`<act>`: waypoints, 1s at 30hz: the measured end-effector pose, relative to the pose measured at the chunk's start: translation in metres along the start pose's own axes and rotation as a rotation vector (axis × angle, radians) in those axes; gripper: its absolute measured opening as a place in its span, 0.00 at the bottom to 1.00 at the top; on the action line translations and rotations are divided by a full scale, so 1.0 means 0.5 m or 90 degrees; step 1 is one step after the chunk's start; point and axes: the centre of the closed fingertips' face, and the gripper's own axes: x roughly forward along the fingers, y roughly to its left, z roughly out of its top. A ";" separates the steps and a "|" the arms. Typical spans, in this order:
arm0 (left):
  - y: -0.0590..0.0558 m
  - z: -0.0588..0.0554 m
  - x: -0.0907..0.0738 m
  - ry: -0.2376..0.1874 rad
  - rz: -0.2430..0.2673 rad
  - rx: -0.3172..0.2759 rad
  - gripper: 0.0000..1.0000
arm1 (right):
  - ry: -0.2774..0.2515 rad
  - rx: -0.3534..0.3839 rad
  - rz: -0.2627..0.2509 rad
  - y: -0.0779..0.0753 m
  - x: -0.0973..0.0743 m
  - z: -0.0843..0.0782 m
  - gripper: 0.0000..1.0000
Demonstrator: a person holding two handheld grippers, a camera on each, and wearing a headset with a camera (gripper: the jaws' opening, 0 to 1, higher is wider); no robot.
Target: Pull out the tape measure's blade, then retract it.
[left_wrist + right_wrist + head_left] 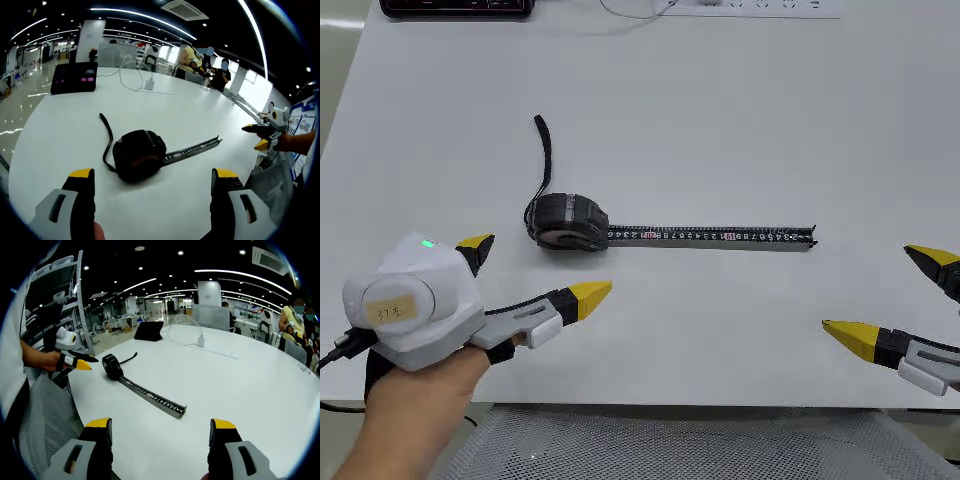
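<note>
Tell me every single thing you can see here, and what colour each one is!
Table: one, white, under everything.
Tape measure: one, black case, middle of the table.
Blade: one, dark with markings, pulled out flat along the table.
Strap: one, black, on the case's far side.
Dark device: one, black, far left edge of the table.
White cable and plug: one, far side of the table.
Left gripper: one, grey, yellow tips, open, near the case.
Right gripper: one, same colours, open, near the blade's end.

head: downward over table [720,110] | left gripper view: near tape measure [139,155] | right: off blade [155,399] end (all share it)
</note>
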 end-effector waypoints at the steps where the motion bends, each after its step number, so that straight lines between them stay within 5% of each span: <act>1: -0.001 0.001 0.003 -0.001 -0.001 -0.001 0.94 | 0.000 0.000 0.000 -0.001 0.000 0.000 0.78; 12: -0.012 -0.006 0.035 0.001 -0.007 -0.027 0.93 | -0.007 0.015 -0.008 -0.016 -0.001 -0.001 0.78; 30: -0.015 0.016 0.074 -0.027 -0.002 -0.077 0.91 | -0.006 0.026 -0.013 -0.028 0.004 -0.006 0.77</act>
